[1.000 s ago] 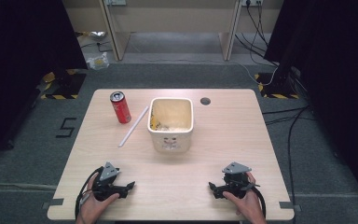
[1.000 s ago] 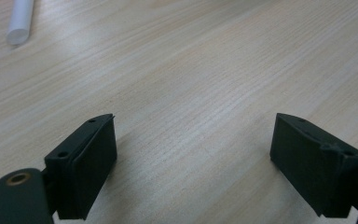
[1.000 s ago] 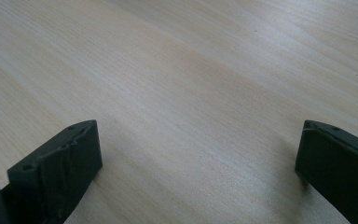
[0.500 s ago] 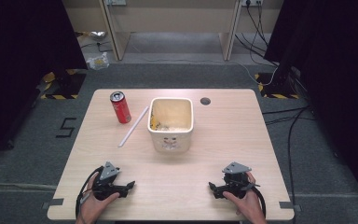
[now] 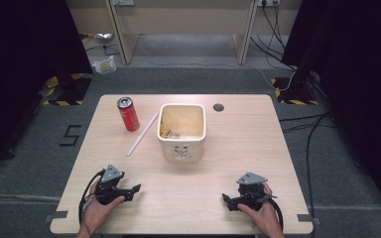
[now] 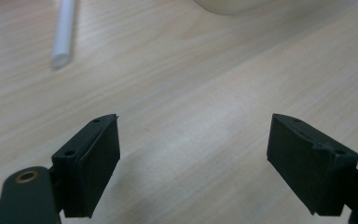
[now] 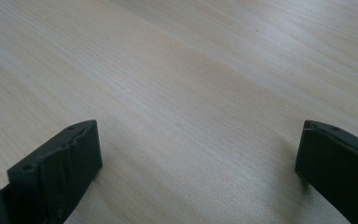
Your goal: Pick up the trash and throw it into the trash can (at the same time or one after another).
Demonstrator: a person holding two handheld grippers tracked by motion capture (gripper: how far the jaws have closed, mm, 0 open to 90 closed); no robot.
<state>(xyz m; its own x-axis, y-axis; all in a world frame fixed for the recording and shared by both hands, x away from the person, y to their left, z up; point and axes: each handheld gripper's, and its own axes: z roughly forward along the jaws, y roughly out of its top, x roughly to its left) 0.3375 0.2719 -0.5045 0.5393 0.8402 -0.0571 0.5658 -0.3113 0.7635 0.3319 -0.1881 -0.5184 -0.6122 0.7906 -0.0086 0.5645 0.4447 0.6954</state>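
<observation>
left tongs – jaws apart, empty, low on worktop | right tongs – apart, empty | straw ahead of left tongs, far end cut off | tub contents unclear | can upright beside straw

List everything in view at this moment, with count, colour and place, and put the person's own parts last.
table: 1, light wood, centre of the high view
can: 1, red, upright, far left part of the table
straw: 1, white, lying flat between the can and the tub; its end also shows in the left gripper view
tub: 1, cream, square, open top, middle of the table, with yellowish bits inside
round cap: 1, dark, set in the table's far edge, right of the tub
left gripper: 1, black, near left edge, jaws open, empty
right gripper: 1, black, near right edge, jaws open, empty
</observation>
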